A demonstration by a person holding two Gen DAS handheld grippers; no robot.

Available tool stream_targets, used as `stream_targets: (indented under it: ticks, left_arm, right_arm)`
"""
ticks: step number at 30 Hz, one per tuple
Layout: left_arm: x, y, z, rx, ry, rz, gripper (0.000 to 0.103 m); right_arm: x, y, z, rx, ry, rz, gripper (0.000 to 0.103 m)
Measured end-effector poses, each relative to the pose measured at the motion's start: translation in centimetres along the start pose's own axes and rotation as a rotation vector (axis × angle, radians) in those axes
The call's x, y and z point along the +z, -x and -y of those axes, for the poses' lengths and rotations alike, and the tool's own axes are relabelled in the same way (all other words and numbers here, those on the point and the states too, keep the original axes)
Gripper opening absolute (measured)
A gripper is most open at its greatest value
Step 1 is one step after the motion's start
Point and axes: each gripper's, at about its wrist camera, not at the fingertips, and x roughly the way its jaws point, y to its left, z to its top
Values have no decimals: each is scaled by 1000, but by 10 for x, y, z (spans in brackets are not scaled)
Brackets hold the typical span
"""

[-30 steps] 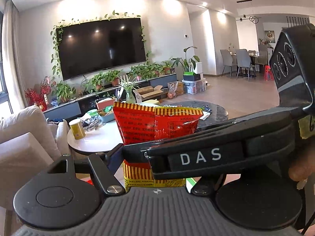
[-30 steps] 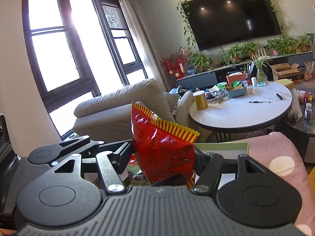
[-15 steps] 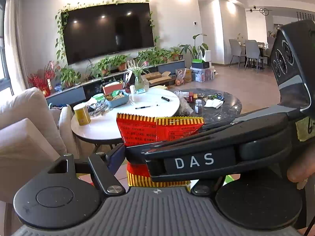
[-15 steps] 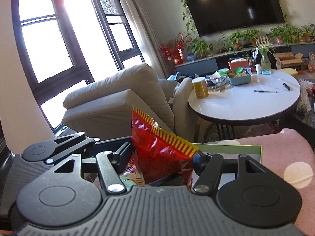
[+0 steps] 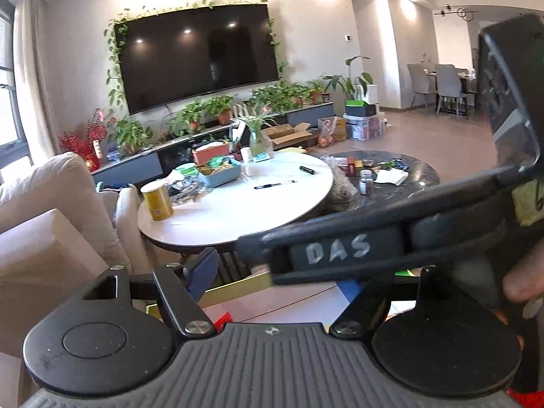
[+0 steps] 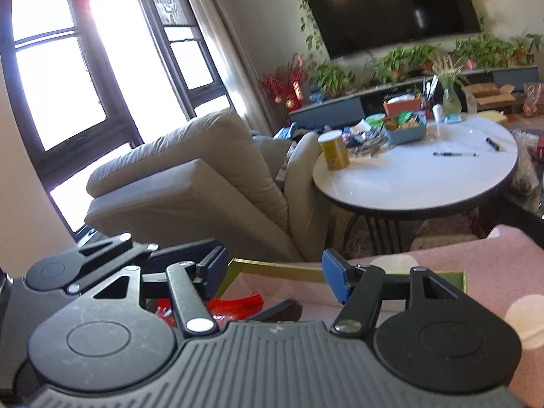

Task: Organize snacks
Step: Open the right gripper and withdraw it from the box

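Red snack bag (image 6: 238, 306) is lying low inside the gold-rimmed box (image 6: 278, 267), beneath the fingers. The right gripper (image 6: 275, 272) is hovering with its blue pads apart and nothing between them. The left gripper (image 5: 282, 277) is also looking open and empty, though the right gripper's body is hiding its far finger. By my judgement, both should be lifting straight clear without snagging the bag. The right wrist view is showing the bag plainly; the left is catching only a red sliver.

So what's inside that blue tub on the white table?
The blue tub on the white round table holds snack packets, green and yellow ones heaped above its rim. Whatever lies beneath them is covered, and the packets are too small to name.
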Motion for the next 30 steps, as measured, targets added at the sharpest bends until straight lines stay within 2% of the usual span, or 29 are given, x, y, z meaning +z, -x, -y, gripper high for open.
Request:
stream_targets:
  ticks: [7,9,20,30]
  left_arm:
    - [-3,11,-4,6,27,3,72]
    - [-2,18,-5,8,44,12,75]
    - [-8,56,-3,24,94,20,76]
    - [-28,91,5,31,134,20,79]
  right_arm:
    - [-3,16,-7,-11,45,-2,69]
    - [-3,22,-10,-14,56,-2,69]
    - [-10,60,-18,-8,74,26,69]
    - [-25,89,-28,-12,108,35,69]
